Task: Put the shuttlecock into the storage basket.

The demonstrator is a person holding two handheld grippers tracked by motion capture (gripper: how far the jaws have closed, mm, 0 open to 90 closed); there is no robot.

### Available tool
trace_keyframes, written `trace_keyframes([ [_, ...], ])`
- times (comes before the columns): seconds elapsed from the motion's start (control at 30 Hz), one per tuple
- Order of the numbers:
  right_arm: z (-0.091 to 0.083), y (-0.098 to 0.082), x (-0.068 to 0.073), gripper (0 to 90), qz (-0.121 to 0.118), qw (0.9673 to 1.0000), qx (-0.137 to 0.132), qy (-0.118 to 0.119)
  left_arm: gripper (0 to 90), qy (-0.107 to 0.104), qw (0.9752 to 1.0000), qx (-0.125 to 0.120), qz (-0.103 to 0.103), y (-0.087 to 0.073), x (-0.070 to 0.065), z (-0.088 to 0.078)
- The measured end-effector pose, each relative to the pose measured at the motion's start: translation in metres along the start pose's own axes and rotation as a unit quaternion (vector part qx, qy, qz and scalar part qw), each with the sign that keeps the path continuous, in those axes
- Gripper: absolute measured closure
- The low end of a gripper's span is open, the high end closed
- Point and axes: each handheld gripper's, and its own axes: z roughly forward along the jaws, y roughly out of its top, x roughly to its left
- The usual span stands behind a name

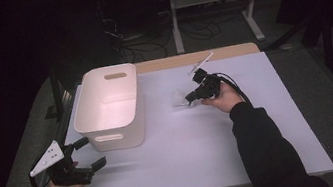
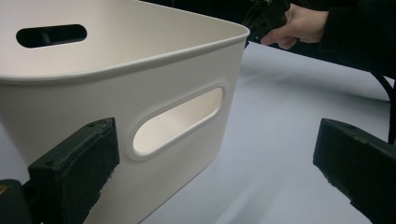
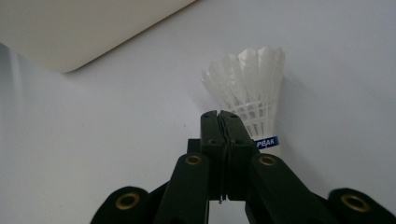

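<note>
The right gripper [image 3: 219, 114] has its 2 jaws pressed together, pad against pad. A white feather shuttlecock [image 3: 250, 88] with a blue band stands just beyond its tips and a little to their right. It seems that the jaws catch the shuttlecock at the edge of the feather skirt, but I cannot tell how much of it is between the pads. In the high view the right gripper [image 1: 190, 98] is over the table [image 1: 280, 121], with the shuttlecock [image 1: 179, 99] at its tips, on the side toward the white plastic basket [image 1: 110, 102].

The left gripper [image 1: 87, 154] rests at the near corner of the basket with its jaws wide apart and nothing between them. In its own view the basket wall with the handle slot [image 2: 177, 119] is just in front.

My judgement is that the grip is thin. If the pads hold only 1 or 2 feathers, the shuttlecock can slip out or swing during the carry and fall on the table beside the basket. Hard pressure can also bend the feathers.
</note>
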Motion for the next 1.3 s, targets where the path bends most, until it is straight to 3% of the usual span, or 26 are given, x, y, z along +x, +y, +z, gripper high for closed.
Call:
trace_keyframes([
  [0.4, -0.014, 0.012, -0.004, 84.7, -0.007, 1.0, -0.003, -0.003, 0.1, 0.0, 1.0, 0.0, 0.0, 0.0, 0.0, 0.0],
  [0.6, -0.016, 0.016, -0.006, 78.8, -0.013, 0.9999, -0.004, -0.007, 0.1, -0.001, 1.0, 0.0, 0.0, 0.0, 0.0, 0.0],
  [0.83, -0.018, 0.019, -0.009, 59.9, -0.029, 0.9994, -0.009, -0.017, 0.1, -0.001, 1.0, -0.001, 0.0, 0.0, 0.0, 0.0],
  [1.27, -0.016, 0.02, -0.017, 22.1, -0.024, 0.9997, 0.005, -0.006, 0.1, -0.001, 1.0, -0.001, 0.0, 0.0, 0.0, 0.0],
  [1.3, -0.016, 0.02, -0.017, 22.1, -0.024, 0.9997, 0.005, -0.006, 0.1, -0.001, 1.0, -0.001, 0.0, 0.0, 0.0, 0.0],
])
